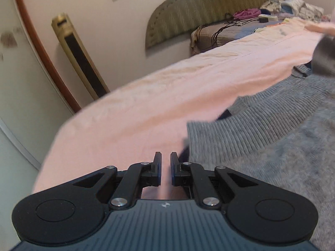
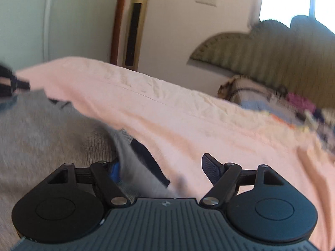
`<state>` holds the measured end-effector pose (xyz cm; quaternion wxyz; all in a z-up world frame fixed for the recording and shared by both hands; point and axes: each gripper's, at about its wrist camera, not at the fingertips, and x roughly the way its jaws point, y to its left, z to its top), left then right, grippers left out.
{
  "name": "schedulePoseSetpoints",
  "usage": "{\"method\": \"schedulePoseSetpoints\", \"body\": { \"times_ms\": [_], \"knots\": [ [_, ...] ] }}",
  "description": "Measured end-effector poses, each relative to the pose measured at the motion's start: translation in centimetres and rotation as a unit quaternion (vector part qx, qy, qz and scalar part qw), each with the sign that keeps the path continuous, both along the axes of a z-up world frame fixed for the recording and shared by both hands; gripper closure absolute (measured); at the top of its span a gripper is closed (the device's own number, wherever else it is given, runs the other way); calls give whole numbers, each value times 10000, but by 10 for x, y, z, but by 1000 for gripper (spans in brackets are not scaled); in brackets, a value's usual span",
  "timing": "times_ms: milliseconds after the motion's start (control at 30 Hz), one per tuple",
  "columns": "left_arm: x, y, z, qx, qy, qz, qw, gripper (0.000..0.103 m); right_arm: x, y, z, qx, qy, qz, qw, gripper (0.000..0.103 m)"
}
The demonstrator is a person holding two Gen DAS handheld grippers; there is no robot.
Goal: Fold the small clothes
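A grey knitted sweater (image 1: 272, 129) with a ribbed hem lies on a pink bed sheet (image 1: 136, 113). My left gripper (image 1: 165, 161) hovers over the sheet just left of the sweater's hem corner; its jaws stand nearly closed with a narrow gap and nothing between them. In the right wrist view the sweater (image 2: 48, 129) lies to the left. My right gripper (image 2: 163, 167) is open wide, and a fold of the grey sweater with a dark lining (image 2: 144, 167) lies between its fingers, against the left one.
A pile of clothes (image 1: 293, 6) and cables lies at the head of the bed by the olive headboard (image 1: 209, 6). A gold tower fan (image 2: 136, 27) stands by the wall past the bed's far edge. The views are motion-blurred.
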<state>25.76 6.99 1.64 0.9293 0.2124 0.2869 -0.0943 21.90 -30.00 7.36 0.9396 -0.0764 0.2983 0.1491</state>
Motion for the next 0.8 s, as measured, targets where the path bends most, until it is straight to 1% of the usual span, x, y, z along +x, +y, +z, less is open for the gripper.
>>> {"method": "schedulePoseSetpoints", "body": {
  "times_ms": [67,133,167,233,267,367,400,467,500,533,600,633,700,733,767,800],
  "knots": [
    [0,15,1,-640,331,-70,9974,95,-4,-4,-4,172,175,152,9996,26],
    [5,26,3,-1102,530,72,9925,95,-4,-13,-8,509,333,163,9980,26],
    [10,32,5,-1379,671,115,9881,95,-1,-17,-11,713,451,109,9964,26],
    [20,41,7,-1951,981,237,9756,94,9,-25,-17,1101,742,-74,9911,25],
    [23,43,7,-2175,1112,308,9692,94,15,-29,-20,1330,839,-182,9874,25],
    [37,48,4,-2582,1380,581,9544,90,32,-36,-28,1999,1178,-391,9719,25],
    [41,50,3,-2691,1436,632,9502,87,38,-36,-31,2114,1267,-480,9680,25],
    [45,57,5,-2919,1475,736,9421,81,45,-34,-32,2258,1225,-588,9646,25],
    [44,60,7,-3017,1469,750,9390,69,46,-32,-31,2308,1168,-566,9643,25],
    [44,63,8,-3082,1418,764,9376,46,46,-29,-30,2309,1124,-528,9650,25],
    [38,67,13,-3199,1180,739,9372,23,45,-21,-28,2184,1091,-406,9689,26],
    [35,69,15,-3271,1054,682,9366,23,45,-17,-28,2089,1090,-355,9712,28],
    [36,68,17,-3349,1043,594,9346,23,47,-14,-28,1935,1134,-278,9741,40],
    [36,64,18,-3312,1057,525,9362,23,48,-14,-28,1916,1157,-281,9742,43],
    [34,58,19,-3235,1032,394,9398,23,49,-14,-28,1903,1166,-310,9743,50],
    [31,51,20,-3091,975,246,9457,23,48,-16,-28,1893,1173,-343,9743,51]
  ]
}}
